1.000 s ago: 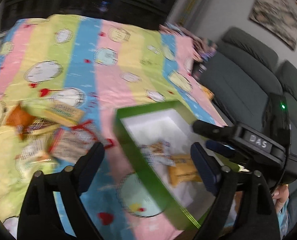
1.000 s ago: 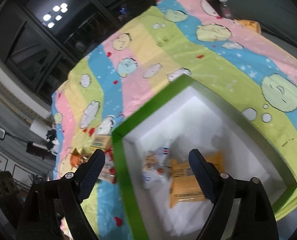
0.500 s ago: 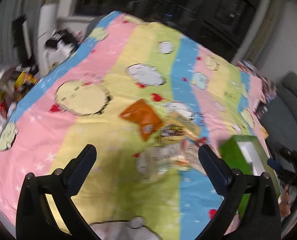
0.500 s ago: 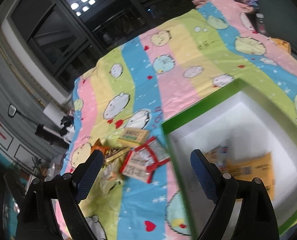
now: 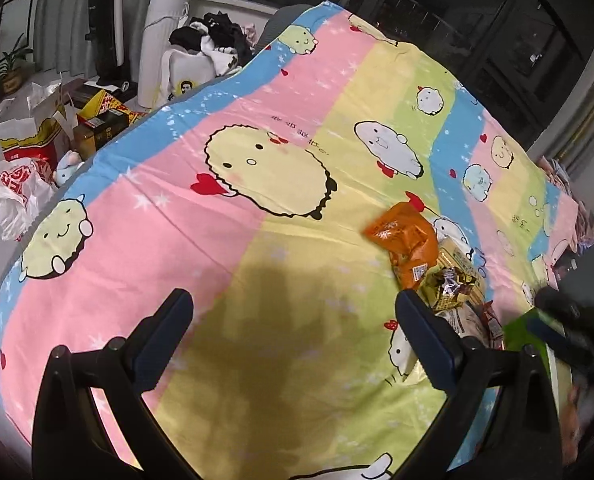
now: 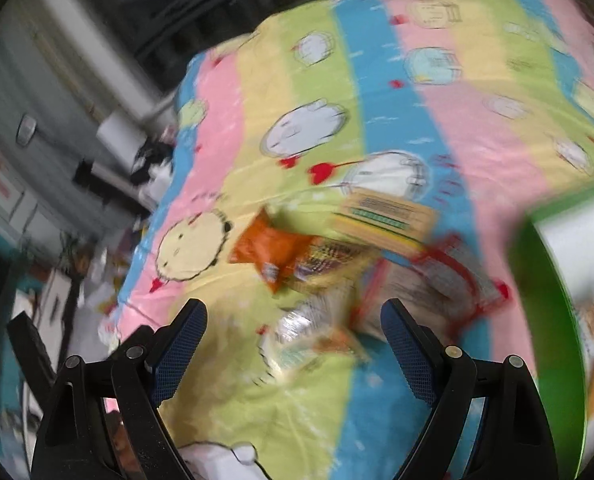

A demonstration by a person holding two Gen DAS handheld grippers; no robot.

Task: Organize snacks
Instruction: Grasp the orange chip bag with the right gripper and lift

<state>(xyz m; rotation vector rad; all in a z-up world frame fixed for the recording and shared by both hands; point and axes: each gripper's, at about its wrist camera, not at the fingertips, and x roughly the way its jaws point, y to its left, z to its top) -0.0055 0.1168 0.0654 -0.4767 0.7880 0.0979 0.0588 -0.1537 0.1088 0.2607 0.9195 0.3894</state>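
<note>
Snacks (image 6: 337,272) lie in a loose heap on the striped cartoon bedsheet (image 5: 257,184), ahead of both tools and not yet gripped.

Right gripper (image 6: 293,344): your jaws stand apart with nothing between the pads; a clear wrapped packet (image 6: 309,328) lies on the cloth in the gap beyond them, at 12 o'clock from the tips. This view is blurred, so finer labels cannot be read.

Left gripper (image 5: 293,340): your jaws stand wide apart over bare sheet, empty. From here the heap sits at 2 o'clock, just past your right-hand finger (image 5: 429,344).

Heap, working outward in the right wrist view: an orange packet (image 6: 273,252) at 11 o'clock, a flat tan box (image 6: 385,220) at 1 o'clock, a red-edged packet (image 6: 437,284) at 2 o'clock. They overlap, which probably calls for taking the nearest, topmost item first.

Green tray (image 6: 545,300): at 3 o'clock of the heap, just beside the red-edged packet, white inside, with snacks already in it at the right edge of the picture. Its place beside the heap keeps each carry short. The sorting looks partly done, several items still outside.
</note>
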